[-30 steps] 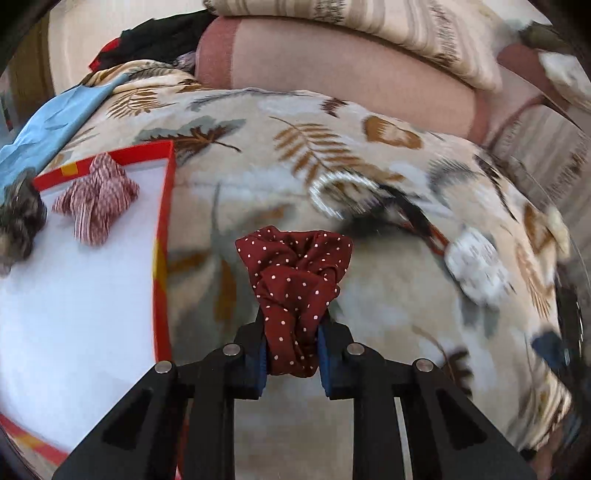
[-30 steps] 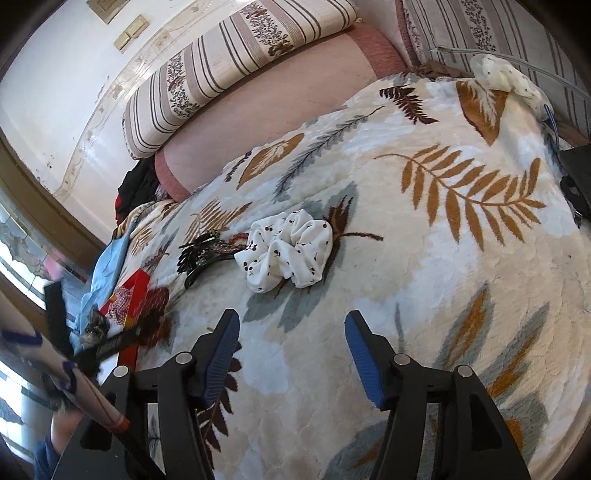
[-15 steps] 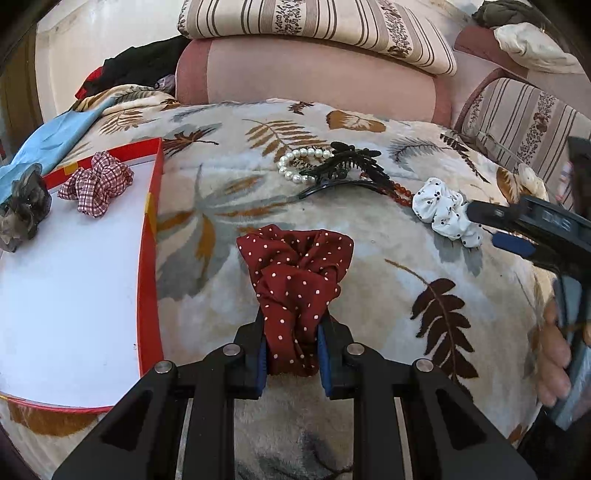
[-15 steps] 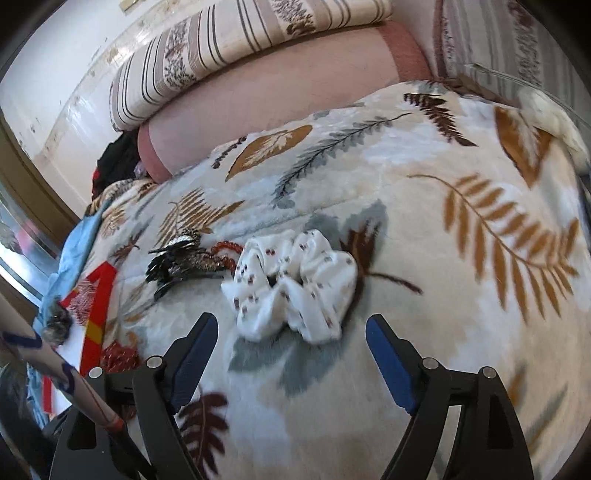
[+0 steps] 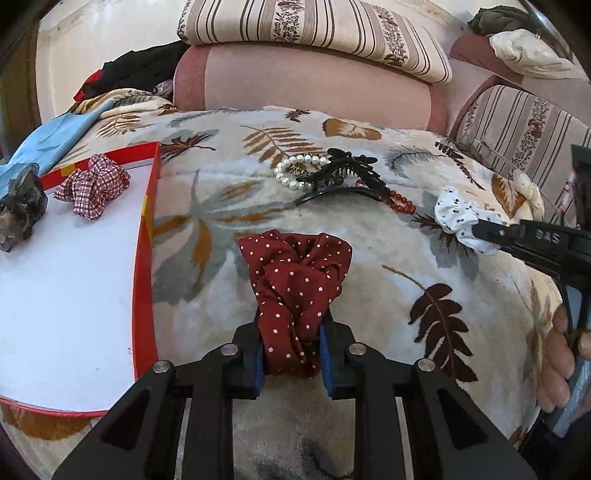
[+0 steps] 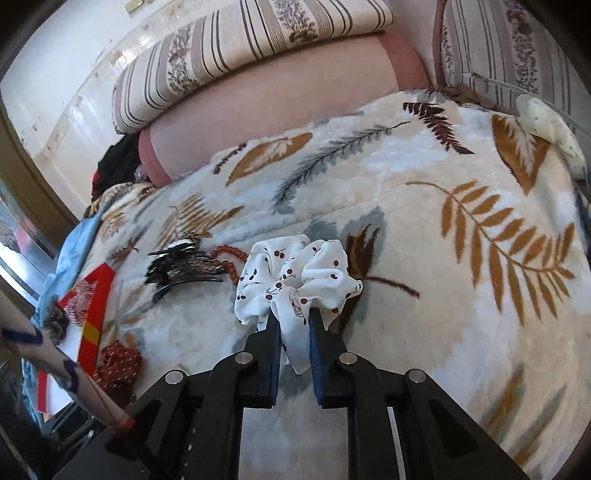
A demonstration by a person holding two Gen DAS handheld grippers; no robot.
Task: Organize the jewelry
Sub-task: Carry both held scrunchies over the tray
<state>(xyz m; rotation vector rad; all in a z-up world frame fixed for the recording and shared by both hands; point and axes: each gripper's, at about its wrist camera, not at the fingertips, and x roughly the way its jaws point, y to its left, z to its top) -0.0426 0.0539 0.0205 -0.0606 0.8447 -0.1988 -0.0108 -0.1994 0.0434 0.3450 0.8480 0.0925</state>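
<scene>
My left gripper (image 5: 291, 347) is shut on a dark red polka-dot scrunchie (image 5: 295, 280), held just above the leaf-print blanket, right of the red-rimmed white tray (image 5: 146, 236). The tray holds a red checked scrunchie (image 5: 92, 184) and a grey scrunchie (image 5: 22, 206). My right gripper (image 6: 294, 332) is shut on a white cherry-print scrunchie (image 6: 295, 277), which also shows in the left wrist view (image 5: 458, 218). A pearl bracelet (image 5: 295, 170), a black claw clip (image 5: 340, 177) and a red bead bracelet (image 5: 399, 199) lie on the blanket between them.
A pink bolster (image 5: 314, 85) and striped cushions (image 5: 314, 29) line the back of the bed. A blue cloth (image 5: 48, 140) lies behind the tray. A small cream bow (image 5: 528, 192) sits near the right edge. The blanket (image 6: 461, 295) spreads to the right.
My right gripper moved forward and closed on the white scrunchie. My left gripper, still holding the red scrunchie, swung its view right and stayed beside the tray.
</scene>
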